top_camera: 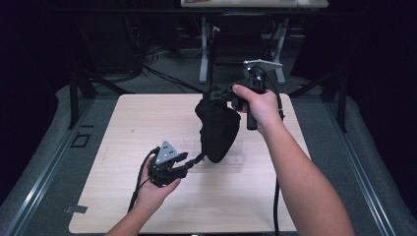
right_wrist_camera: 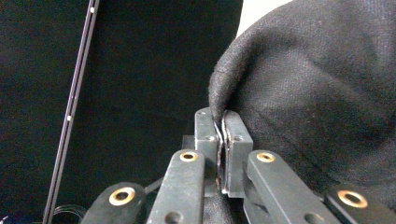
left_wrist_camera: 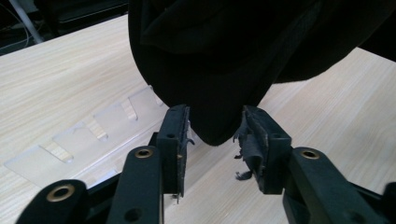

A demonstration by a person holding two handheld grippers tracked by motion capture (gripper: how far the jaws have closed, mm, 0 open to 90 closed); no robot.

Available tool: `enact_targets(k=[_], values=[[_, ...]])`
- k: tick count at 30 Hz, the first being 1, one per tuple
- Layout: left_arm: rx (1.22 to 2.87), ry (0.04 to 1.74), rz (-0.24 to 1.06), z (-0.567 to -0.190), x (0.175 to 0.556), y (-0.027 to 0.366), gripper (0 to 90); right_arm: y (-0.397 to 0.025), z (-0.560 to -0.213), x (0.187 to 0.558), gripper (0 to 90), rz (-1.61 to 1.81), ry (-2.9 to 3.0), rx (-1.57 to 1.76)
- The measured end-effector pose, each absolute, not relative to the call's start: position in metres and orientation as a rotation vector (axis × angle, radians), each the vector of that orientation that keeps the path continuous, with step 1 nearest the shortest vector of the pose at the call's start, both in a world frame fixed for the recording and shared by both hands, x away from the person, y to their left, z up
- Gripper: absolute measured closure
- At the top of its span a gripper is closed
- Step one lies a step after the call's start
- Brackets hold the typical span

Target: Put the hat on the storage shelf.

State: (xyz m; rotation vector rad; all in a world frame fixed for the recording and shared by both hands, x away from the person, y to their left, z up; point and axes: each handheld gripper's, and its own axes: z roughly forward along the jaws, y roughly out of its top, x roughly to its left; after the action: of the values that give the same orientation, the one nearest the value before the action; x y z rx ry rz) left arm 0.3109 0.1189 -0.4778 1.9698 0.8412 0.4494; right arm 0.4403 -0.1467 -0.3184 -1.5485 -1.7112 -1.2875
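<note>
item: black cloth (top_camera: 218,129), looks like a garment or fabric bag, can't tell which; bunched, dark, folds hard to read
where: hanging in the air over the middle of the bench (top_camera: 123,196), top edge up at the right gripper (top_camera: 215,95), lowest tip down just above the wood, by the left gripper (top_camera: 195,160)
right gripper jaws: closed tight on a folded edge of the black cloth (right_wrist_camera: 299,93); the right gripper view has the two plates pressed together with fabric pinched between
left gripper jaws: spread apart, one on each side of the hanging tip (left_wrist_camera: 217,126) in the left gripper view, not clamped yet; pads look worn, frayed bits sticking out
handling: soft, limp, drapes fully from one pinch point so likely light; no stiffness, will sag and swing; weave looks matte, not slippery; not fragile
where to hold: judge a hem or folded edge best, more layers for the jaws to bite; the bottom tip between the left jaws looks like a fair second grab point to stretch it out
risk: thin single layer could slip out of the pinch; tip may shift if the cloth swings
containers: none seen; whether the cloth is a pouch with anything inside, can't tell
also on bench: clear plastic strip (left_wrist_camera: 79,135) with notches, lying flat under the cloth, not touched
</note>
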Motion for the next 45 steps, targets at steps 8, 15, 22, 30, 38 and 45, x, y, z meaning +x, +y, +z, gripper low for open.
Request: enact_targets(k=[8, 15, 22, 30, 38, 45], values=[[1.962, 0.796, 0.437, -0.473, 0.302, 0.118, 63.0, -0.145, -0.319, 0.441, 87.1, -1.298, -1.705, -1.544], [1.997, 0.781, 0.468, -0.473, 0.303, 0.105, 68.5, -0.142, -0.320, 0.440, 86.8, -1.307, -1.702, -1.533], [2.028, 0.740, 0.547, -0.476, 0.303, 0.103, 83.4, -0.139, -0.318, 0.439, 84.4, -1.314, -1.710, -1.530], [2.046, 0.719, 0.573, -0.478, 0.303, 0.107, 85.0, -0.132, -0.311, 0.435, 78.9, -1.328, -1.733, -1.487], [2.110, 0.747, 0.645, -0.485, 0.304, 0.116, 85.4, -0.136, -0.301, 0.432, 78.2, -1.344, -1.753, -1.467], [2.156, 0.817, 0.645, -0.512, 0.307, 0.127, 84.4, -0.138, -0.305, 0.433, 78.4, -1.330, -1.754, -1.478]])
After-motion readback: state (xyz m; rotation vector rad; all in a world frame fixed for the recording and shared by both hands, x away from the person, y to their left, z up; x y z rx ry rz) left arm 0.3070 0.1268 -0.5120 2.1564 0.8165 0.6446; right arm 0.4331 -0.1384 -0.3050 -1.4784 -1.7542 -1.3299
